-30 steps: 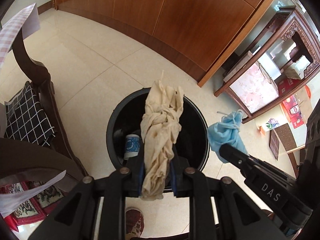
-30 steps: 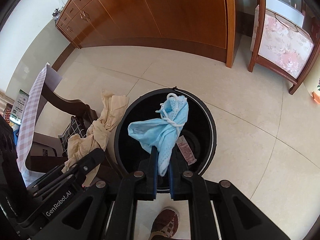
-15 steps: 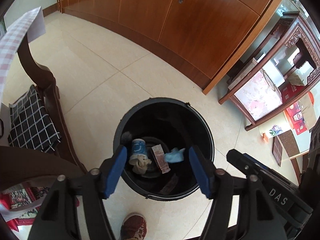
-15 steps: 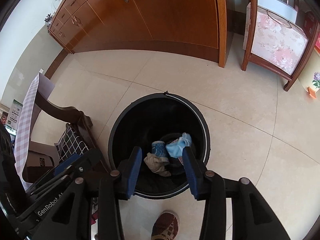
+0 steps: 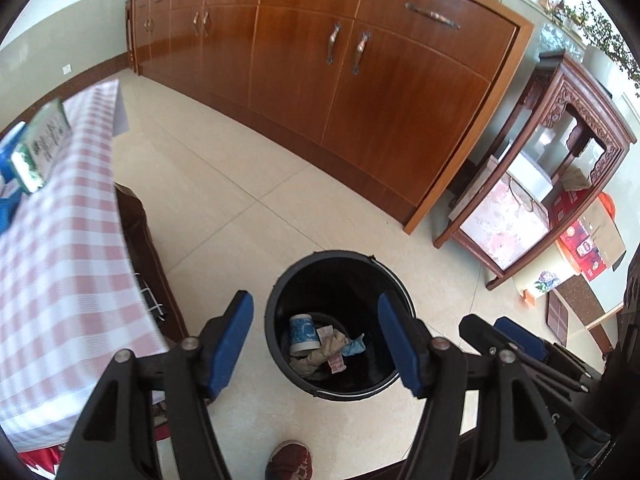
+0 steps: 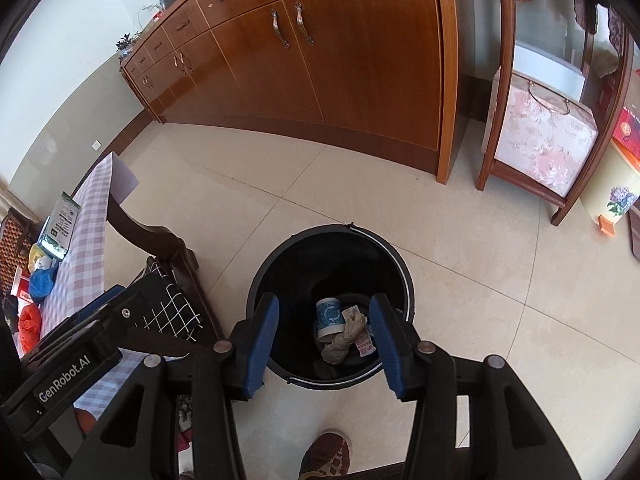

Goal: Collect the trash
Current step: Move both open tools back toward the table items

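Note:
A black round trash bin [image 5: 280, 300] stands on the tiled floor, also in the right wrist view [image 6: 404, 276]. Inside lie a blue-and-white paper cup [image 5: 302, 334], a beige knotted cloth [image 5: 320, 354], a blue face mask [image 5: 354, 347] and a red wrapper [image 5: 335, 364]. The cup [image 6: 330, 316] and cloth [image 6: 344, 340] show in the right wrist view too. My left gripper [image 5: 316, 336] is open and empty above the bin. My right gripper [image 6: 324, 336] is open and empty above the bin.
A table with a pink checked cloth [image 5: 52, 248] stands on the left, with a box [image 5: 46, 146] on it. A dark wooden chair [image 6: 160, 248] is next to the bin. A wooden cabinet [image 5: 360, 80] and carved shelf [image 5: 560, 160] stand behind. A shoe [image 5: 290, 460] is below.
Both grippers opened and dropped the beige cloth and the blue mask into the bin. Both have since risen higher above it.

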